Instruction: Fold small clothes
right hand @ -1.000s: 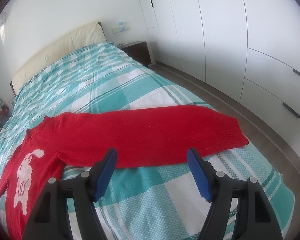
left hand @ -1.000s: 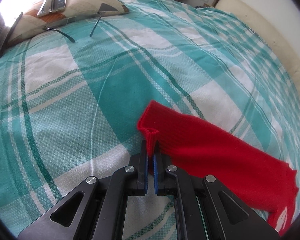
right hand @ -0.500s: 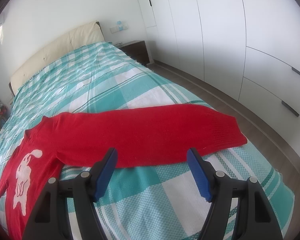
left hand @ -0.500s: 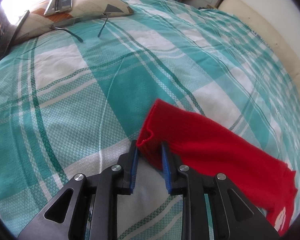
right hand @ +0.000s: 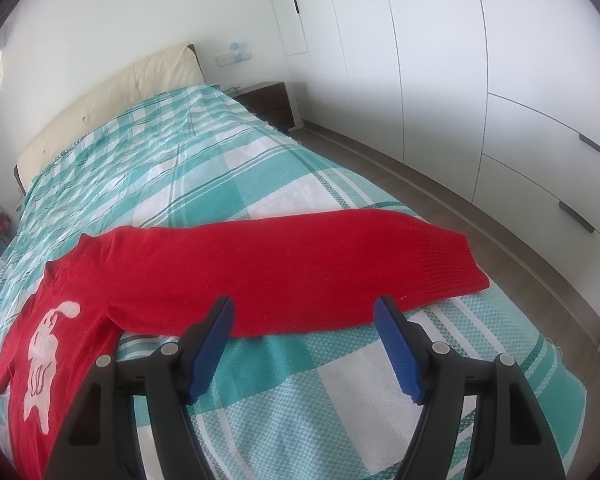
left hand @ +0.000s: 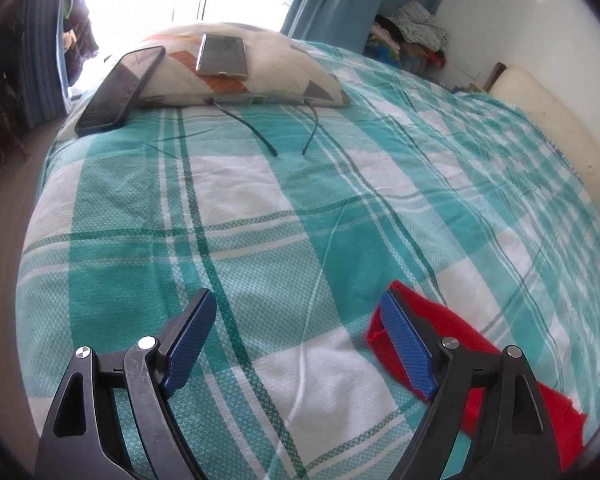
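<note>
Your left tool (left hand: 296,326) now stands with its jaws spread wide and nothing between them; a second ago it was pinched on the cuff of the left sleeve (left hand: 456,332), so that sleeve has been released and lies flat on the bed (left hand: 260,208), just beside and partly behind the right-hand pad. Your right tool (right hand: 304,330) is likewise wide open and empty, as it was a second ago, hovering just short of the right sleeve (right hand: 300,268), which stretches straight out toward the bed's edge. The red sweater (right hand: 80,320), with its white animal motif (right hand: 44,352), lies spread face up on the checked cover. Judgement: spreading appears complete and folding proper has not begun; a sleeve is the likely next hold. Not verifiable: the sweater's hem and lower body, cut off at the frame edge, and the left sleeve's inner length, hidden behind the tool. Two phones (left hand: 222,56) rest on a pillow (left hand: 268,76) well apart.
</note>
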